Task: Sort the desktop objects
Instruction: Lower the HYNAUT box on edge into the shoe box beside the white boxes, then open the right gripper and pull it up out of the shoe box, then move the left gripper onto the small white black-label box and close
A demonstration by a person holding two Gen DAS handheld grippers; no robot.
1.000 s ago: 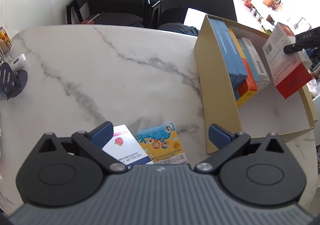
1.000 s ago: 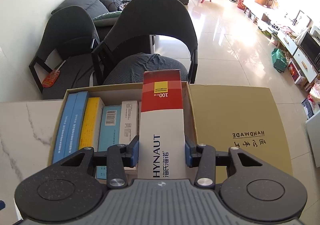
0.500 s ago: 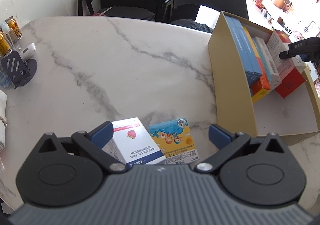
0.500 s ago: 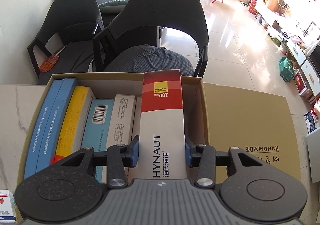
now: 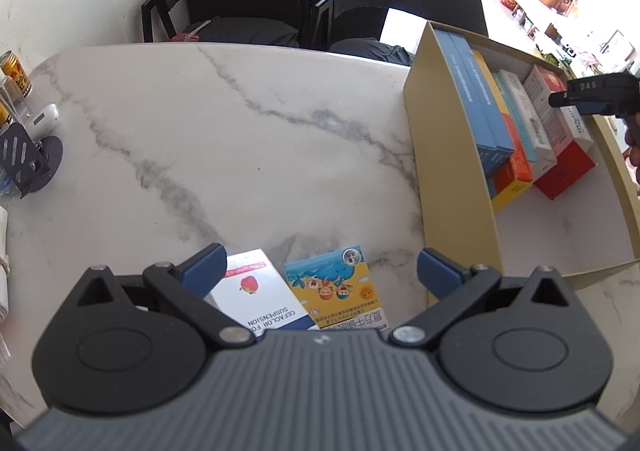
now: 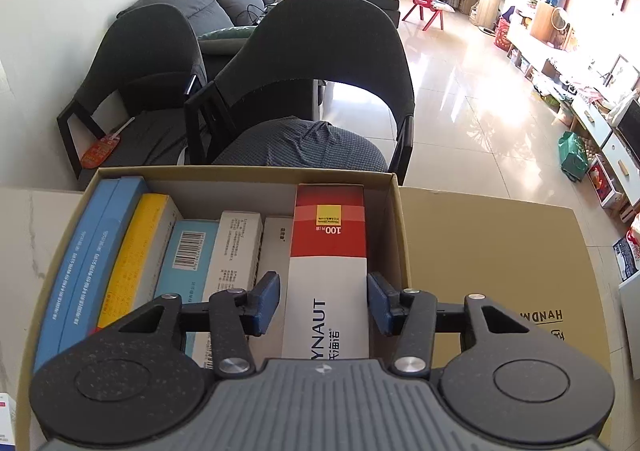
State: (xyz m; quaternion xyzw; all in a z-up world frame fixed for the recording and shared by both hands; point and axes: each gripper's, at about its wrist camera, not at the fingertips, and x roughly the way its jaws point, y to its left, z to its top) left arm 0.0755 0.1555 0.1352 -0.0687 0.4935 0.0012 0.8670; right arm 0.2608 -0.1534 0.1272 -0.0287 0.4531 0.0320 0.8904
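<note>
HYNAUT box lengthwise in cardboard box, red end away — right hand-held gripper parted around it

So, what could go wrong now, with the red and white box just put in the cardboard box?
1. The right tool is open, but its pads still flank the red and white box; pulling back crookedly may drag it or tip its neighbours.
2. The left tool hovers open above two boxes lying side by side; closing may catch both the Cefaclor box and the cartoon box.
</note>
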